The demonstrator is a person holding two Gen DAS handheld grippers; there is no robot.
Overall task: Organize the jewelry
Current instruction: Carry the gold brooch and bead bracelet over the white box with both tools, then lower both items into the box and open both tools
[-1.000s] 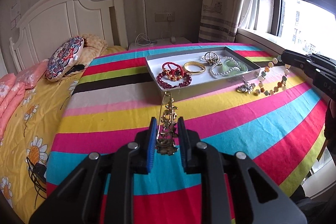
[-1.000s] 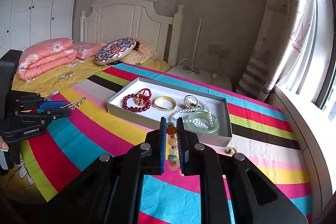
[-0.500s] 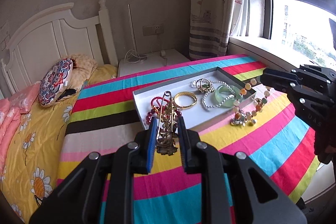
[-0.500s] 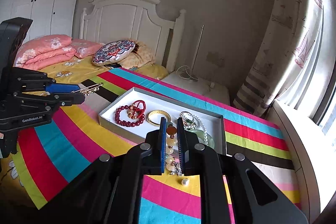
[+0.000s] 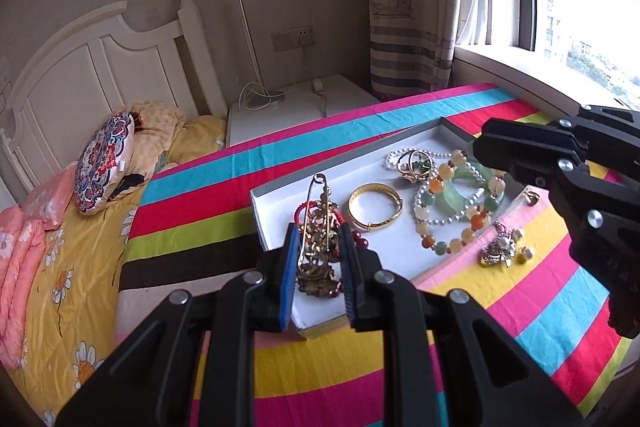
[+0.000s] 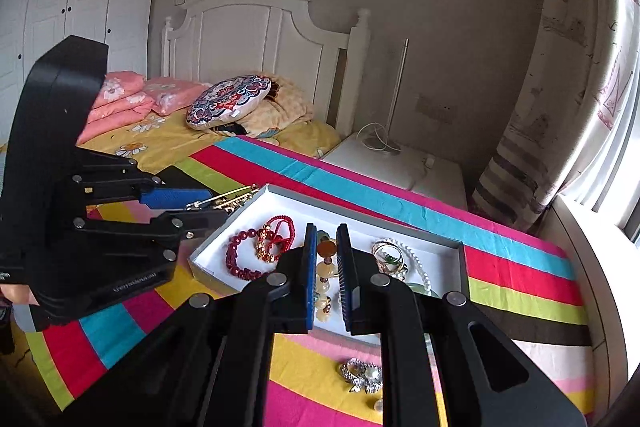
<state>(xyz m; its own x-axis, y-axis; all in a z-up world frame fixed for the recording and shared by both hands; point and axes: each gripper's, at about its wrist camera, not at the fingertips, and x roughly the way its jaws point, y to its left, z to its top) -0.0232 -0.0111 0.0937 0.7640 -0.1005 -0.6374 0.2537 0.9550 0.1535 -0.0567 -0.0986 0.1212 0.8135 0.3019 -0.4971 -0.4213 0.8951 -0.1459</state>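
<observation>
The left gripper [image 5: 319,269] hung over the near left corner of the tray [image 5: 276,187], its blue-padded fingers [image 5: 289,277] pinching a gold brooch on a long pin [image 5: 318,227]. The ornate end sat between the pads and the pin's looped tip pointed forward over the tray's white floor. In the right wrist view the same brooch [image 6: 228,201] stuck out of the left gripper [image 6: 208,205] just at the tray's left rim [image 6: 224,223].

The right gripper [image 6: 325,279] was above the tray's near side, its fingers [image 6: 309,287] closed on a multicoloured bead bracelet [image 6: 326,267]. From the left wrist view that bracelet [image 5: 456,211] drooped from the right gripper [image 5: 486,147] in a loop over the tray's right half, with a silver charm cluster [image 5: 498,249] at its low end resting on the striped surface [image 5: 520,299] just outside the tray.

Inside the tray lay a dark red bead bracelet [image 6: 240,255] with a red corded one [image 6: 280,231] at the left, a gold bangle [image 5: 374,205] in the middle, and rings [image 5: 414,163], a pearl string [image 6: 418,263] and a pale green jade bangle [image 5: 466,187] at the right. A small gold ring [image 5: 532,196] lay on the surface beyond the tray's right wall.
</observation>
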